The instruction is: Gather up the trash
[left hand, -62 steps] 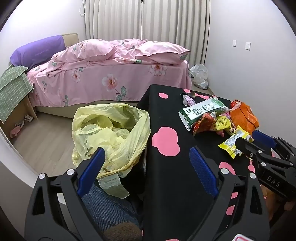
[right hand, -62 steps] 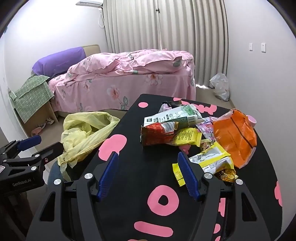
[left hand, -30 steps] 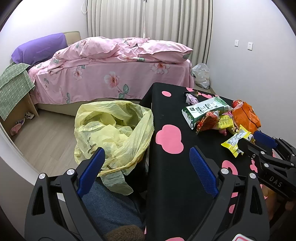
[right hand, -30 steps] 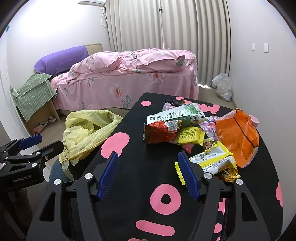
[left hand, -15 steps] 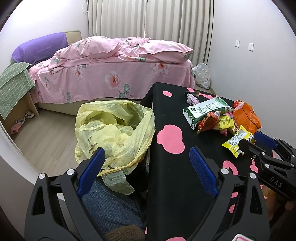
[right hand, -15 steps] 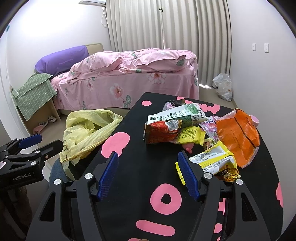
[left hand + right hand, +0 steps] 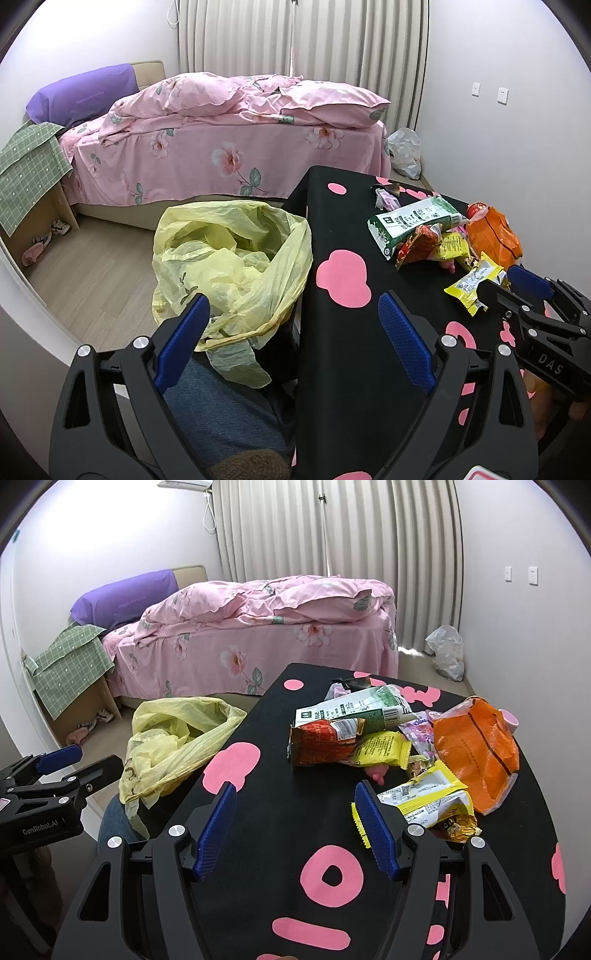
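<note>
While both the left tool (image 7: pixel 291 343) and the right tool (image 7: pixel 293 827) stand wide open and empty, the limp yellow bag (image 7: pixel 236 266) beside the surface (image 7: pixel 280 812) may collapse shut, so wrappers (image 7: pixel 424 801) could miss it.

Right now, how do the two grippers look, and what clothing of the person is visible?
Both grippers, left and right, are black plastic frames with silver screws and blue ribbed pads on the fingers. The left body reads "GenRobot.AI", the right "DAS". Below the left one, blue denim shows.
</note>
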Action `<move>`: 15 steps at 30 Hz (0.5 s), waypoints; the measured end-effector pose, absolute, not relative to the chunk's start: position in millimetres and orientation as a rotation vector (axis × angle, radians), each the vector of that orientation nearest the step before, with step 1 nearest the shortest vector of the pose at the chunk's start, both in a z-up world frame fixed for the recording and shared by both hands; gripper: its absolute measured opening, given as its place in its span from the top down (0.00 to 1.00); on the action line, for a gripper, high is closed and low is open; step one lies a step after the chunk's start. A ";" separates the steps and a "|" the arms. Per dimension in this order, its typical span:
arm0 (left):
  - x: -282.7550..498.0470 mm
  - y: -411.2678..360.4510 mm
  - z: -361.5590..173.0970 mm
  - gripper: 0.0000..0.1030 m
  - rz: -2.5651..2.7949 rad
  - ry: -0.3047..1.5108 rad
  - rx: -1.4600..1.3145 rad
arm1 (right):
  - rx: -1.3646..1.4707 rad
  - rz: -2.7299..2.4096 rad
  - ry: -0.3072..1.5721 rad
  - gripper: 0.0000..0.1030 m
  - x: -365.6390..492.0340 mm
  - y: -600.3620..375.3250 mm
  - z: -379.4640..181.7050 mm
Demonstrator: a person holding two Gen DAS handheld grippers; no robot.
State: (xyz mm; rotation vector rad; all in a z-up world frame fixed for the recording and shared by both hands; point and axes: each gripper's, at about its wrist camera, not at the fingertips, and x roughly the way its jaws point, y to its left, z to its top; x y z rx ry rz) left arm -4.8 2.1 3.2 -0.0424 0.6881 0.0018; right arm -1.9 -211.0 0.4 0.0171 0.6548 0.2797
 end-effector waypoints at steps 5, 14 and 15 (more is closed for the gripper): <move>-5.0 4.3 3.7 0.14 0.003 0.688 -0.045 | 0.017 0.279 0.655 0.39 -1.6 -211.3 0.7; -1.8 7.0 2.8 0.14 0.006 0.698 -0.055 | 0.015 0.273 0.656 0.39 -2.0 -211.2 -0.6; 0.0 7.2 2.1 0.14 0.004 0.699 -0.056 | 0.015 0.270 0.656 0.39 -1.6 -212.1 -0.9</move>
